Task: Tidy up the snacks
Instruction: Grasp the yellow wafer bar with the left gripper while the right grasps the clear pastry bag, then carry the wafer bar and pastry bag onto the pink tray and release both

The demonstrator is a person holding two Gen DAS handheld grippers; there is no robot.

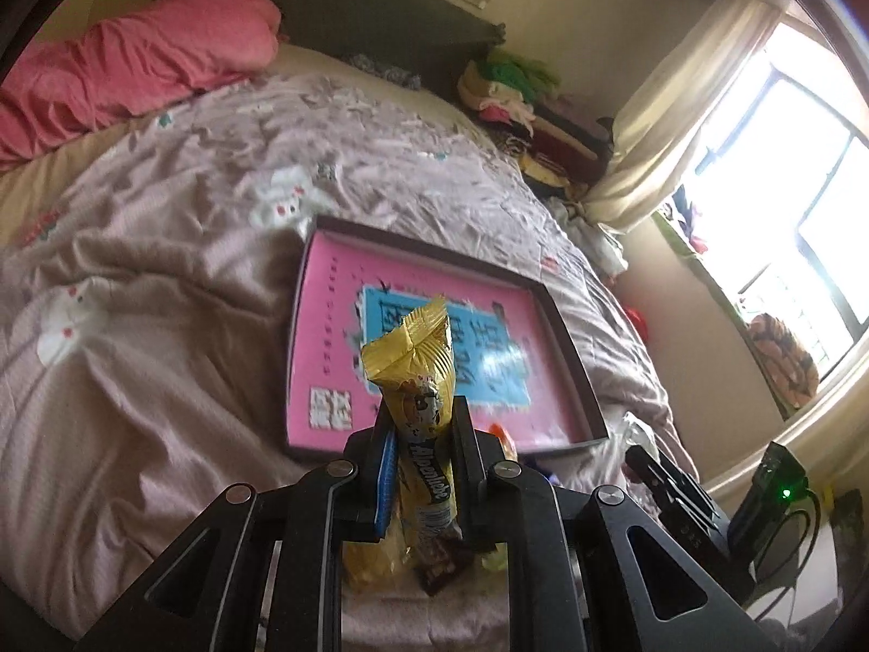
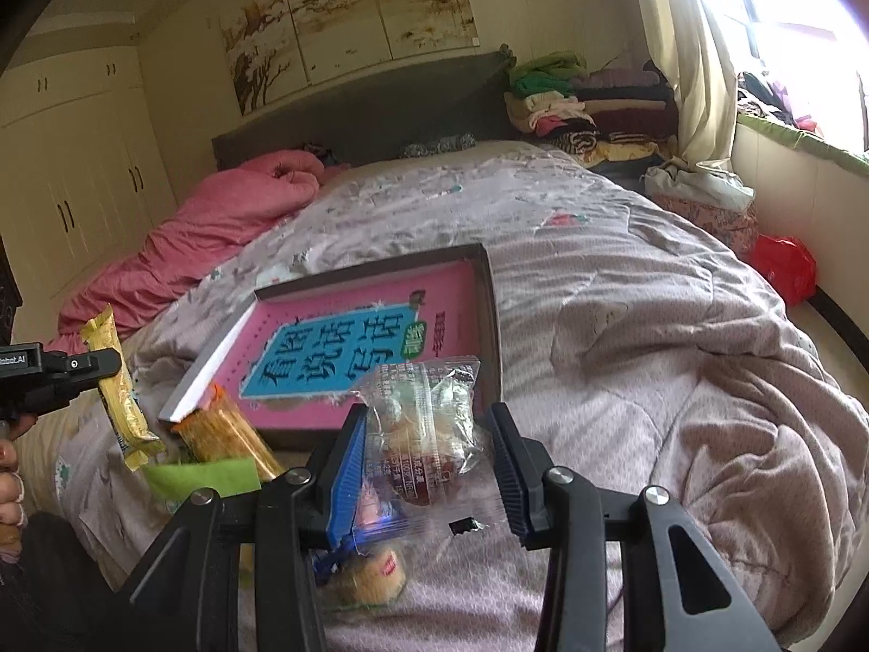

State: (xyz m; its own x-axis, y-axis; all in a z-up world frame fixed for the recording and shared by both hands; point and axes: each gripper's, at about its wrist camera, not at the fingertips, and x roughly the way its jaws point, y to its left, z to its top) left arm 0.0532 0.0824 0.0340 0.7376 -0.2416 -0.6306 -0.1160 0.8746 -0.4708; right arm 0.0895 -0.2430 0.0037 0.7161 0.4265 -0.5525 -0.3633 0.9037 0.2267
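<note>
Bedroom with cream walls, a bright window with pale curtains, and a bed under a rumpled lilac quilt printed with small white figures. Against the dark headboard lies a bunched pink blanket, and beside it a pile of folded clothes. Above the headboard hangs a wide landscape painting; white wardrobe doors line the far wall.

On the quilt rests a shallow dark tray whose floor is covered by a pink sheet with a blue panel of large characters.

Nearest the left camera, the left gripper has its jaws pressed together on a long yellow snack bar, held above the bed with its crimped end pointing toward the tray. From the right camera that same bar hangs near the tray's near corner.

The right gripper is partly closed, pinching a clear plastic snack packet with red print, raised over the quilt at the tray's near edge.

More snacks lie on the quilt just in front of the tray: an orange striped packet, a green wrapper, and a small round wrapped piece below the right gripper. A hand shows at the left edge of the right camera's view.
</note>
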